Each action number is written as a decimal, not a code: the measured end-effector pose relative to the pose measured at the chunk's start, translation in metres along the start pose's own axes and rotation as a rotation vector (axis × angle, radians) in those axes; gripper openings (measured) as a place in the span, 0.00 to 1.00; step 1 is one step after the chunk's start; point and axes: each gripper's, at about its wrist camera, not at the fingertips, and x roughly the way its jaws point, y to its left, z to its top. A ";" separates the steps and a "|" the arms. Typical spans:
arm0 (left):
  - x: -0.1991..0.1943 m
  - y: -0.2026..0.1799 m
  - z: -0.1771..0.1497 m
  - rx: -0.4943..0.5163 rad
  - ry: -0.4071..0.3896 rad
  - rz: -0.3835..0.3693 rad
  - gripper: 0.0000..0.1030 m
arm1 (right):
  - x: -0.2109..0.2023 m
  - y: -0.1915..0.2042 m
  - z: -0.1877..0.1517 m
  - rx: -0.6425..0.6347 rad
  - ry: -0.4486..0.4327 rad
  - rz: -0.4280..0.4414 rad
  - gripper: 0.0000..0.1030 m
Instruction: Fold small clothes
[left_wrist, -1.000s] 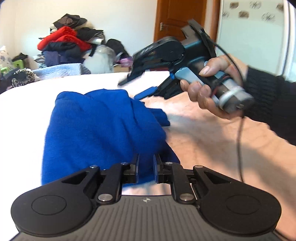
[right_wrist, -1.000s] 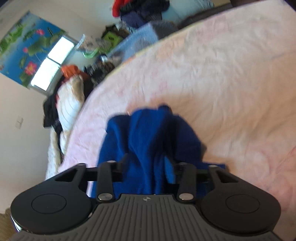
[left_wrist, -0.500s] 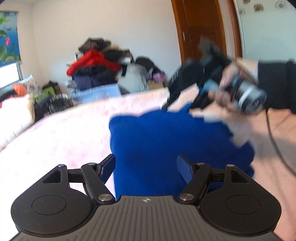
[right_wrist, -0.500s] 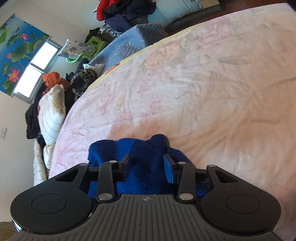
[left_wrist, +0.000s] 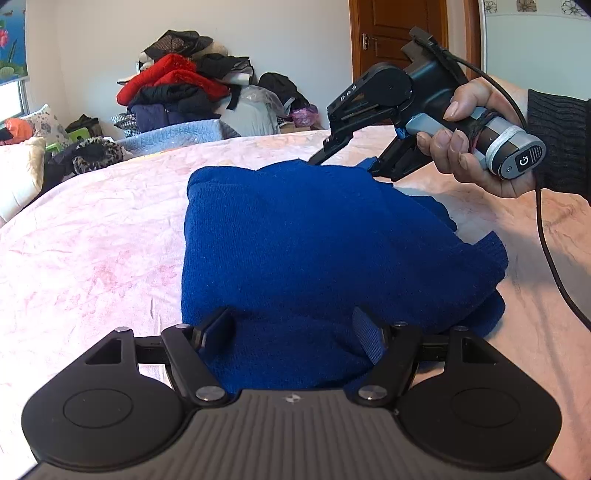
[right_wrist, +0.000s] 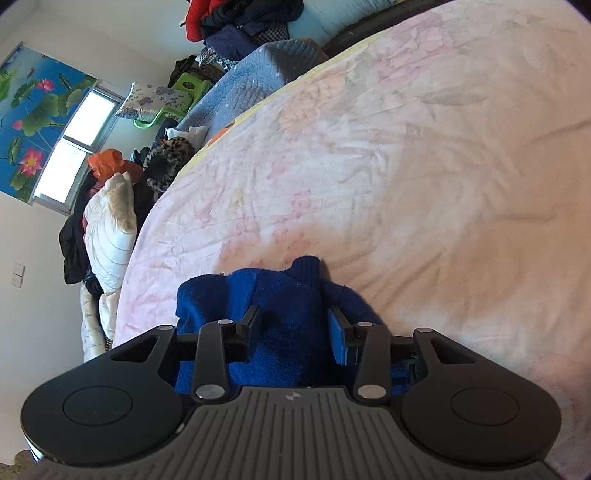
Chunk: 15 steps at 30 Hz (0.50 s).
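Blue sweater (left_wrist: 314, 251) lies crosswise (folded, bunched).

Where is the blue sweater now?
The blue sweater lies on the pink bedsheet, centre of both wrist views, directly ahead of the left gripper.

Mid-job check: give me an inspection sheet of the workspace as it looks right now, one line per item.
Surface: wrinkled pale pink floral bedsheet, bare around the garment.
Job's things: blue knitted sweater, lying bunched in a partly folded heap.
Clutter: nothing seen on the sheet.
Grippers: left gripper open, jaws just opened, over the sweater's near edge; right gripper at its far edge, jaws just narrowed, fabric between, grip unclear.
Cables: black cable hanging from the right handle.
Surroundings: piled clothes by the wall, wooden door, window.
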 end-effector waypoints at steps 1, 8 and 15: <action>-0.001 0.000 -0.001 -0.001 -0.004 0.001 0.70 | -0.001 -0.001 0.000 0.001 0.002 0.003 0.40; -0.003 0.001 -0.003 -0.019 -0.009 -0.003 0.70 | -0.004 -0.012 -0.005 0.037 -0.007 0.070 0.28; -0.020 0.026 -0.001 -0.135 -0.038 -0.038 0.71 | -0.031 -0.011 -0.009 -0.044 -0.166 0.105 0.11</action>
